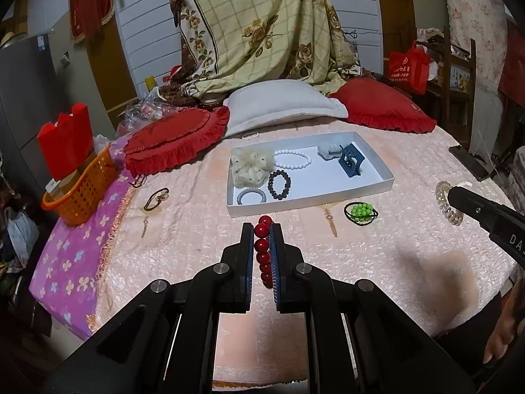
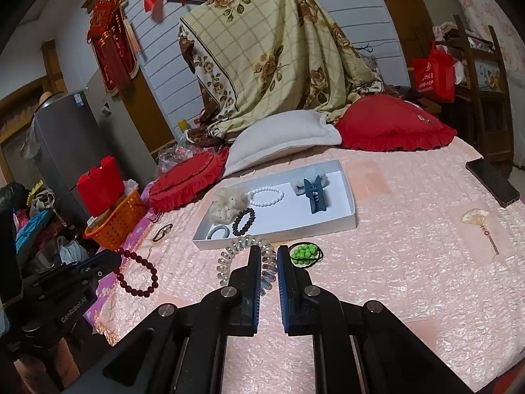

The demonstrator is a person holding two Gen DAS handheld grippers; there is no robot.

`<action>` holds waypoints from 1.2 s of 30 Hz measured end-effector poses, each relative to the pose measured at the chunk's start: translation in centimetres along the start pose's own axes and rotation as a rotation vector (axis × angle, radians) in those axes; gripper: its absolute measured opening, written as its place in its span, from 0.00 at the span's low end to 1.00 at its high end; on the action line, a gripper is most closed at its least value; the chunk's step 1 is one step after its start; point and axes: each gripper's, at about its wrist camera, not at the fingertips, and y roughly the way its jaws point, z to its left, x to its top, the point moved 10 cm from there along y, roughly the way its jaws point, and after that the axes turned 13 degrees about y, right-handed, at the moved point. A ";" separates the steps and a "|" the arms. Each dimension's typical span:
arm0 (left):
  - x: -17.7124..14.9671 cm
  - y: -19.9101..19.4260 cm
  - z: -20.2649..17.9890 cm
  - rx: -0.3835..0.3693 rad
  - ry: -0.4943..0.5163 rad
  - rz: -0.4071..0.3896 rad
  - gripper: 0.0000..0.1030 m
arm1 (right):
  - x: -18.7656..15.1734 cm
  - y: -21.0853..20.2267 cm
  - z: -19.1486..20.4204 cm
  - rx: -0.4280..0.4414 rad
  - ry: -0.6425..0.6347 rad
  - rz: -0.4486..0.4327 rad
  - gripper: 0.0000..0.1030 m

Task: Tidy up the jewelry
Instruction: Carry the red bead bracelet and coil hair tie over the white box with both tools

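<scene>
My left gripper [image 1: 262, 229] is shut on a red bead bracelet [image 1: 263, 249], held just short of the white tray [image 1: 311, 202]; the bracelet also shows hanging from it in the right wrist view [image 2: 139, 274]. My right gripper [image 2: 269, 252] is shut on a clear spiral hair tie [image 2: 244, 256], also seen in the left wrist view [image 1: 448, 202]. The tray [image 2: 279, 229] holds a cream scrunchie [image 1: 251, 167], a white bead bracelet [image 1: 293, 159], a black bead bracelet [image 1: 279, 184], a grey hair tie [image 1: 251, 196] and a blue claw clip [image 1: 351, 164].
A green bead hair tie [image 1: 361, 211] lies in front of the tray on the pink bedspread. Gold fan pendants [image 2: 475, 218] and a brown hook charm [image 1: 157, 199] lie around. An orange basket [image 1: 82, 193] stands left, a phone [image 2: 492, 182] right, pillows behind.
</scene>
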 end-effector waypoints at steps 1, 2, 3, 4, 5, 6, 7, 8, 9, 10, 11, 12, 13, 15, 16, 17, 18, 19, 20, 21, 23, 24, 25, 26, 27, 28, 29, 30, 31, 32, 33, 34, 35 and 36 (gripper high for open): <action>0.0 0.2 0.0 -0.004 -0.003 0.004 0.08 | -0.1 0.1 0.0 -0.001 0.000 0.002 0.09; -0.1 0.3 0.0 -0.006 -0.005 0.006 0.08 | -0.1 0.2 0.0 -0.001 0.000 0.004 0.09; -0.1 0.4 0.0 -0.009 -0.007 0.010 0.08 | -0.2 0.3 -0.1 -0.001 0.001 0.006 0.09; -0.2 0.6 0.0 -0.012 -0.009 0.014 0.08 | -0.3 0.4 -0.1 -0.001 0.001 0.009 0.09; -0.3 0.7 0.0 -0.015 -0.010 0.018 0.08 | -0.3 0.5 -0.1 -0.001 0.001 0.012 0.09; -0.3 1.0 -0.1 -0.021 -0.012 0.022 0.08 | -0.4 0.7 -0.1 -0.002 0.001 0.014 0.09; -0.3 1.1 -0.2 -0.026 -0.014 0.025 0.08 | -0.4 0.8 -0.2 -0.002 0.002 0.017 0.09; -0.4 1.3 -0.3 -0.032 -0.015 0.028 0.08 | -0.5 0.9 -0.3 -0.003 0.003 0.019 0.09; -0.4 1.4 -0.3 -0.035 -0.015 0.030 0.08 | -0.5 1.1 -0.4 -0.004 0.005 0.021 0.09; -0.3 1.7 -0.4 -0.043 -0.016 0.032 0.08 | -0.4 1.3 -0.5 -0.005 0.005 0.024 0.09; -0.2 1.9 -0.4 -0.054 -0.016 0.032 0.08 | -0.4 1.6 -0.6 -0.007 0.005 0.026 0.09; 0.0 2.2 -0.5 -0.075 -0.017 0.030 0.08 | -0.4 1.8 -0.7 -0.009 0.004 0.029 0.09; 0.2 2.4 -0.5 -0.089 -0.017 0.028 0.08 | -0.3 2.2 -0.9 -0.015 0.001 0.034 0.09; 0.9 3.0 -0.6 -0.114 -0.014 0.022 0.08 | -0.1 2.9 -1.2 -0.024 -0.005 0.042 0.09; 1.4 3.6 -0.6 -0.136 -0.014 0.020 0.08 | 0.1 3.4 -1.4 -0.029 -0.007 0.044 0.09; 1.8 3.9 -0.6 -0.153 -0.017 0.020 0.08 | 0.3 3.9 -1.6 -0.033 -0.010 0.047 0.09; 2.4 4.7 -0.7 -0.187 -0.024 0.026 0.08 | 0.6 4.5 -1.8 -0.037 -0.013 0.050 0.09; 2.8 5.3 -0.7 -0.206 -0.029 0.032 0.08 | 1.0 5.3 -2.0 -0.042 -0.016 0.053 0.09; 3.3 6.0 -0.7 -0.223 -0.032 0.041 0.08 | 1.3 6.1 -2.2 -0.046 -0.018 0.057 0.09; 3.9 6.7 -0.8 -0.239 -0.033 0.046 0.08 | 1.7 6.7 -2.4 -0.049 -0.016 0.060 0.09; 5.1 8.1 -1.2 -0.265 -0.030 0.047 0.08 | 2.5 8.6 -2.8 -0.046 -0.009 0.074 0.09; 5.7 8.9 -1.5 -0.283 -0.030 0.044 0.08 | 2.9 9.6 -2.9 -0.044 -0.007 0.082 0.09; 6.4 9.8 -1.7 -0.300 -0.032 0.045 0.08 | 3.2 10.4 -2.9 -0.043 -0.007 0.087 0.09; 6.8 10.6 -2.0 -0.314 -0.035 0.048 0.08 | 3.5 11.2 -3.0 -0.043 -0.006 0.094 0.09; 7.4 11.6 -2.3 -0.334 -0.038 0.055 0.08 | 3.8 12.3 -3.1 -0.044 -0.004 0.105 0.09; 7.9 12.7 -2.8 -0.358 -0.043 0.064 0.08 | 4.0 13.1 -3.2 -0.045 -0.002 0.114 0.09; 8.4 14.0 -3.3 -0.381 -0.051 0.075 0.08 | 4.1 13.8 -3.4 -0.046 0.002 0.121 0.09; 8.7 15.0 -3.6 -0.395 -0.057 0.085 0.08 | 4.3 14.8 -3.6 -0.049 0.006 0.131 0.09; 8.9 15.8 -3.8 -0.403 -0.063 0.094 0.08 | 4.5 15.7 -3.8 -0.054 0.010 0.141 0.09; 9.1 17.0 -4.1 -0.413 -0.073 0.109 0.08 | 4.5 16.7 -4.0 -0.059 0.014 0.152 0.09; 9.2 18.3 -4.4 -0.425 -0.081 0.127 0.08 | 4.5 17.7 -4.2 -0.063 0.022 0.167 0.09; 9.2 19.6 -4.8 -0.436 -0.086 0.147 0.08 | 4.5 18.4 -4.4 -0.066 0.026 0.177 0.09; 9.1 20.7 -5.0 -0.440 -0.090 0.165 0.08 | 4.4 19.3 -4.6 -0.071 0.029 0.190 0.09; 8.8 22.2 -5.1 -0.440 -0.097 0.187 0.08 | 4.3 20.1 -4.8 -0.076 0.029 0.201 0.09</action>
